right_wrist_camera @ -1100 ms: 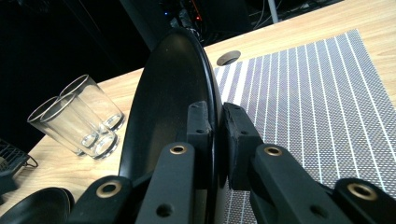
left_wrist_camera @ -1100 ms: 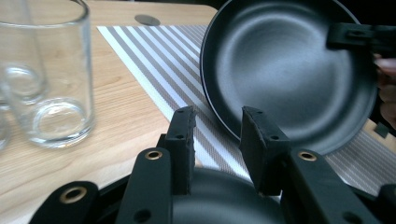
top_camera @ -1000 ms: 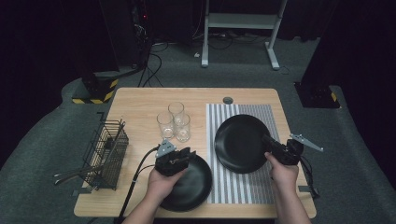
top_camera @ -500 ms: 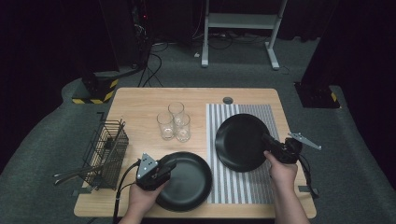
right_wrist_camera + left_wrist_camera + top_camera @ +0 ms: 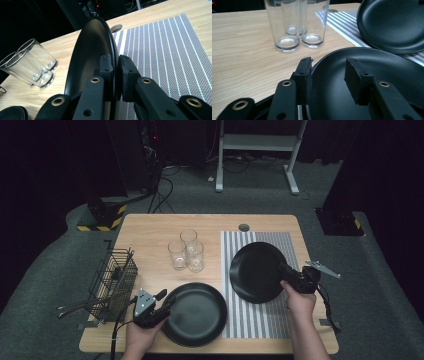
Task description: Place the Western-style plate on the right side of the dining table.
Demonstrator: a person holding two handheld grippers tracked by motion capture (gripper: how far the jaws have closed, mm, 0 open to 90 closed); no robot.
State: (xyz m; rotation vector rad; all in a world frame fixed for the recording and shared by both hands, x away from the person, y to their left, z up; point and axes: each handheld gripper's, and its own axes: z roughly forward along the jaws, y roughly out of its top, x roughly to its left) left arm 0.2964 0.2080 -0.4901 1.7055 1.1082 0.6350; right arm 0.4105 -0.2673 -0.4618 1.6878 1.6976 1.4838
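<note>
Wooden table (image 5: 150, 232): right gripper (image 5: 115, 65) pinches tilted black plate (image 5: 257, 270), hiding striped placemat (image 5: 260, 320); left gripper (image 5: 328, 75) jaws just opening, spread astride second plate (image 5: 197, 312) rim.

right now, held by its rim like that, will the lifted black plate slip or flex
Probably stiff: the black plate keeps its round shape while tilted, gripped only at its edge by the right tool. Its glossy surface looks slick, so it may pivot or slide in that narrow grip. It may also be fragile if dropped.
</note>
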